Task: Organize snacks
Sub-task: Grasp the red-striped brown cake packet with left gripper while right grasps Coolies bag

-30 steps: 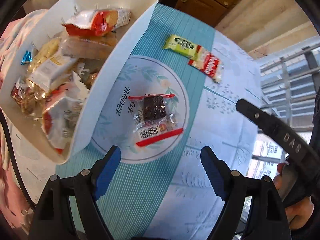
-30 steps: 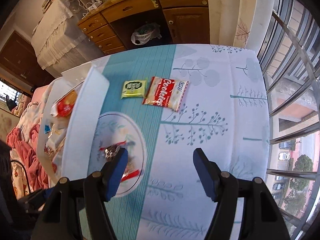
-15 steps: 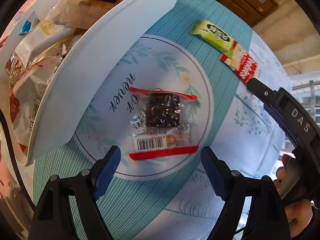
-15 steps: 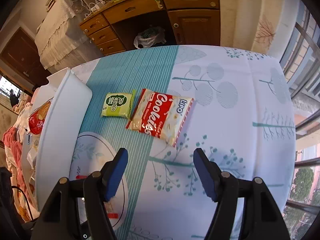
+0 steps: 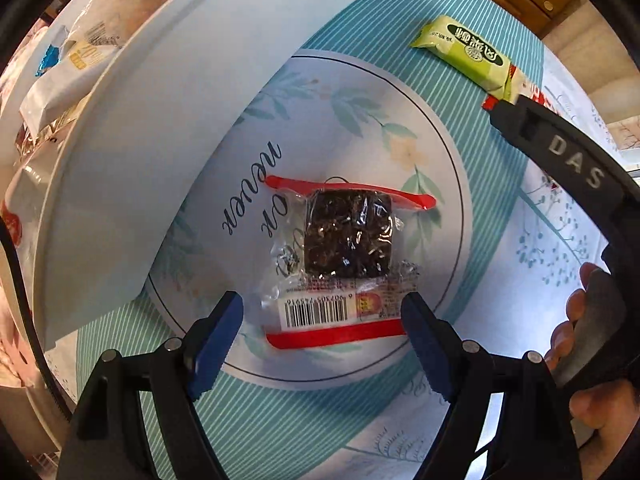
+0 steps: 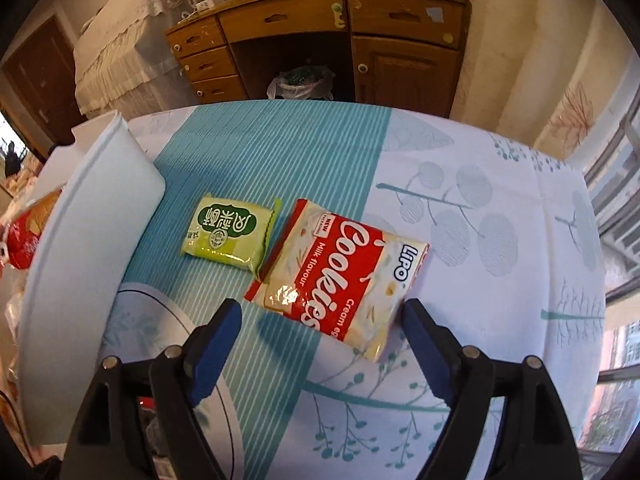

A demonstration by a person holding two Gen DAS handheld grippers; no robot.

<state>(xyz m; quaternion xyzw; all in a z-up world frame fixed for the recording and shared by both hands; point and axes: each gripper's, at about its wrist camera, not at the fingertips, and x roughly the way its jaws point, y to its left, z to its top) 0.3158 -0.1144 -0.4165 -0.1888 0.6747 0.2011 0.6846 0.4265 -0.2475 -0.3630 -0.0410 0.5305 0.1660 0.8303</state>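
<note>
On tablecloth (image 6: 500, 280): "LiPO Cookies" pack (image 6: 344, 276) btwn opening right gripper (image 6: 322, 338) jaws, untouched; left gripper (image 5: 322, 332) spread, empty.

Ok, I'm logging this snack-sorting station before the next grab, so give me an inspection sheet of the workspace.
Surface: table under a teal-and-white leaf-print tablecloth.
Job's things: clear-wrapped dark snack, green packet and red cookies packet lie loose on the cloth; white bin already holds several snacks.
Clutter: nothing seen on the cloth besides the snacks.
Grippers: left gripper open, the dark snack's barcode end between its fingers, apparently untouched; right gripper jaws opening over the cookies packet's near end, not gripping.
Cables: dark cord beside the bin.
Surroundings: wooden desk with a bag beneath, window railing at right.
</note>
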